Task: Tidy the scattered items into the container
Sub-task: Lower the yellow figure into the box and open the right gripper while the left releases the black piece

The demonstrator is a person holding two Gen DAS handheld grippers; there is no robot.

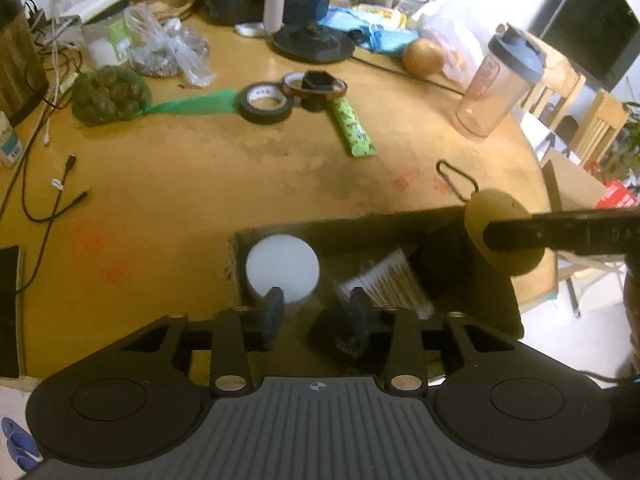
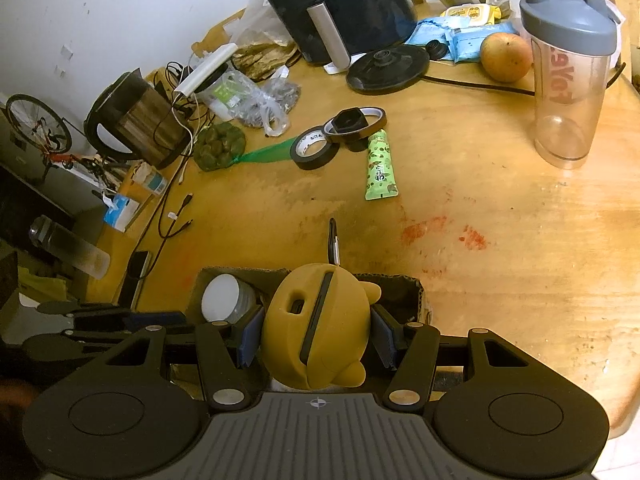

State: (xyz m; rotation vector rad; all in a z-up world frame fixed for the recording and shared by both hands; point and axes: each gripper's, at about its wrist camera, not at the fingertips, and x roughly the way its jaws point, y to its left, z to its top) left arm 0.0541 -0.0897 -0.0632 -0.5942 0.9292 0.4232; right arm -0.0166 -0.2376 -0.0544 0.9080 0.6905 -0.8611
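A cardboard box [image 1: 340,226] sits at the table's near edge, holding a white round lid [image 1: 282,267], a bundle of cotton swabs [image 1: 390,280] and dark items. My left gripper [image 1: 316,314] is open and empty, low over the box. My right gripper [image 2: 316,334] is shut on a yellow rubbery case [image 2: 316,320] with small ears, held over the box [image 2: 416,284]; it also shows in the left wrist view [image 1: 502,236]. A black carabiner [image 2: 333,240] lies just beyond the box. Tape rolls [image 1: 266,102] and a green tube [image 1: 354,126] lie farther out.
A clear shaker bottle [image 2: 568,64] stands at the right. A net of nuts [image 1: 110,94], cables [image 1: 48,200], a kettle [image 2: 136,120], kettle base [image 2: 386,68], air fryer [image 2: 340,4], an orange fruit [image 2: 506,56] and packets crowd the far side.
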